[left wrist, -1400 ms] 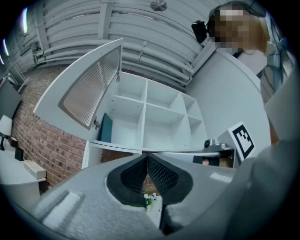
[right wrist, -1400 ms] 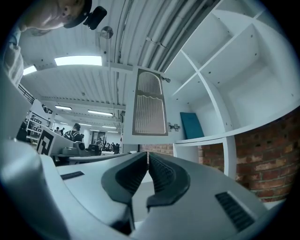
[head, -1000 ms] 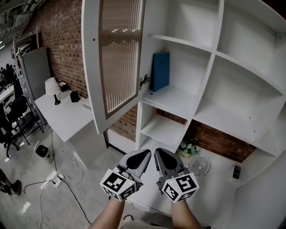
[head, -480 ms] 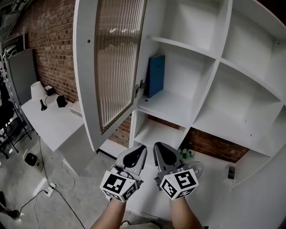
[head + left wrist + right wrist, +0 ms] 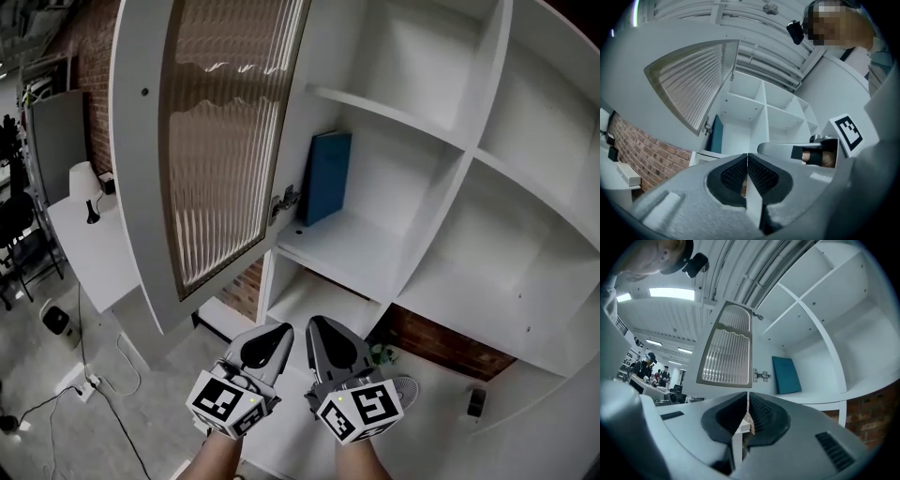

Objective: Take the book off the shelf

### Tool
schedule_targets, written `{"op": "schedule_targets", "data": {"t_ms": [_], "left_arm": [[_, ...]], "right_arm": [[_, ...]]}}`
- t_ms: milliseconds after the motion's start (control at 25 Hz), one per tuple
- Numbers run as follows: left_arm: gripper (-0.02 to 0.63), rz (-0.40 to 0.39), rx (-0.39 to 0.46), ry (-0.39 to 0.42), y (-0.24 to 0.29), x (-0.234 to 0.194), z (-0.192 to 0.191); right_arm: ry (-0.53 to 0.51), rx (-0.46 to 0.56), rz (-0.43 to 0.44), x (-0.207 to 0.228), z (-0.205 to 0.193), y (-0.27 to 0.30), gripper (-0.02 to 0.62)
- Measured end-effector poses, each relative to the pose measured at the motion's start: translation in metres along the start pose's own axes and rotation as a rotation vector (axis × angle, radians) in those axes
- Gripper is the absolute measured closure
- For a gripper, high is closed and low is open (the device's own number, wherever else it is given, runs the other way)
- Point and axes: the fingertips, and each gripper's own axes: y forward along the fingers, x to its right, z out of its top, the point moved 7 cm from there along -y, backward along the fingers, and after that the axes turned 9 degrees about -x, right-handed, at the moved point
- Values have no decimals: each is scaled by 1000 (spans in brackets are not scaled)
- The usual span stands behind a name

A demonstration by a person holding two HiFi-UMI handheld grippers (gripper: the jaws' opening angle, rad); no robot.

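A blue book stands upright, leaning against the left wall of a white shelf compartment. It also shows as a teal slab in the left gripper view and in the right gripper view. My left gripper and right gripper are side by side low in the head view, well below the book and apart from it. Both are shut with nothing between their jaws, as the left gripper and the right gripper show in their own views.
A white cabinet door with ribbed glass stands open to the left of the book, its hinge near the book's lower corner. Other shelf compartments hold nothing. A small fan and plant sit low. A desk stands at left.
The shelf, door and book have grown larger and shifted in the head view as I came nearer. Both grippers stay shut and side by side, a little lower and further left in the picture.
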Motion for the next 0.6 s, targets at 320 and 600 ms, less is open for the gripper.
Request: {"op": "schedule_targets", "data": {"t_ms": [320, 600], "left_arm": [[597, 25, 12, 13, 25, 6, 0], [597, 41, 35, 30, 36, 4, 10]], "right_arm": [[-5, -25, 40, 19, -5, 6, 577], [-62, -25, -10, 33, 17, 25, 578]]}}
